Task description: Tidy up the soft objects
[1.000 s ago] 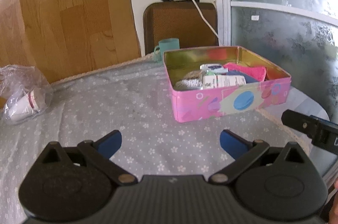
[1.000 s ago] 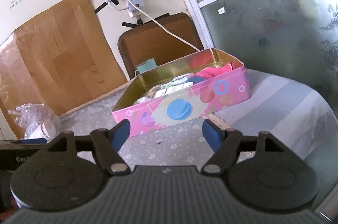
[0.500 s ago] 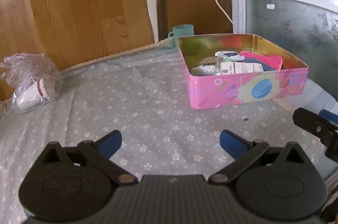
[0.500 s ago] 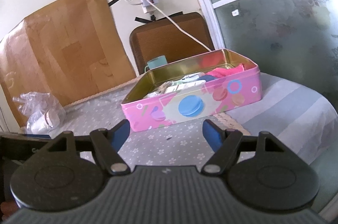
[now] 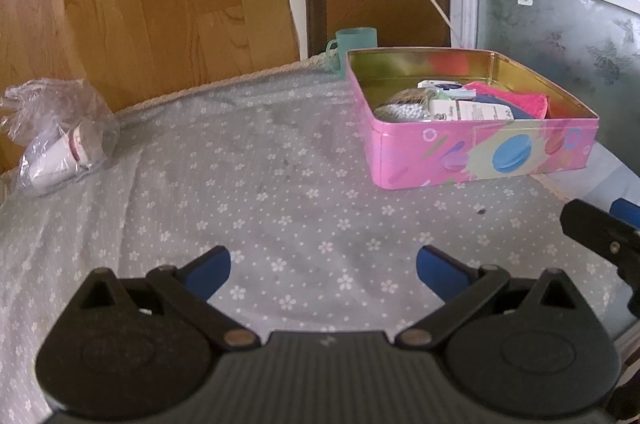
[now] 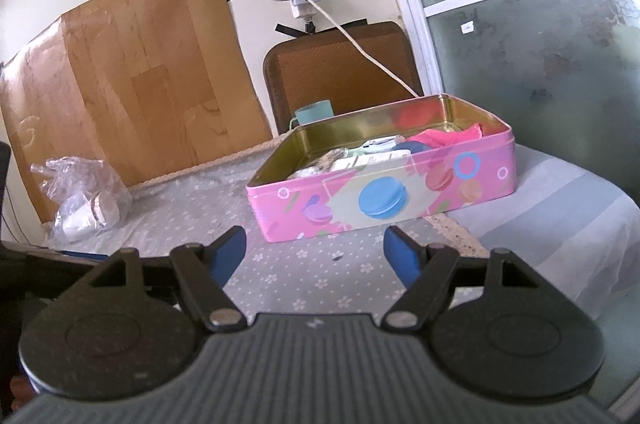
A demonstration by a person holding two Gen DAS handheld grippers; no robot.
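A: Are the grippers carrying anything?

B: No. The left gripper (image 5: 323, 266) and right gripper (image 6: 315, 250) are both hovering spread and empty over the near cloth (image 5: 256, 192).

A: And the soft things?

B: A pink towel (image 5: 516, 98) and other items are already lying in the tin (image 6: 380, 200), farther right. Only the bag (image 5: 60, 140) is sitting far left, so it's probably nearly done.

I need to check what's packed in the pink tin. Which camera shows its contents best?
The left wrist view: it looks down into the pink tin, showing the pink cloth. The right wrist view sees the tin lower; its wall hides most.
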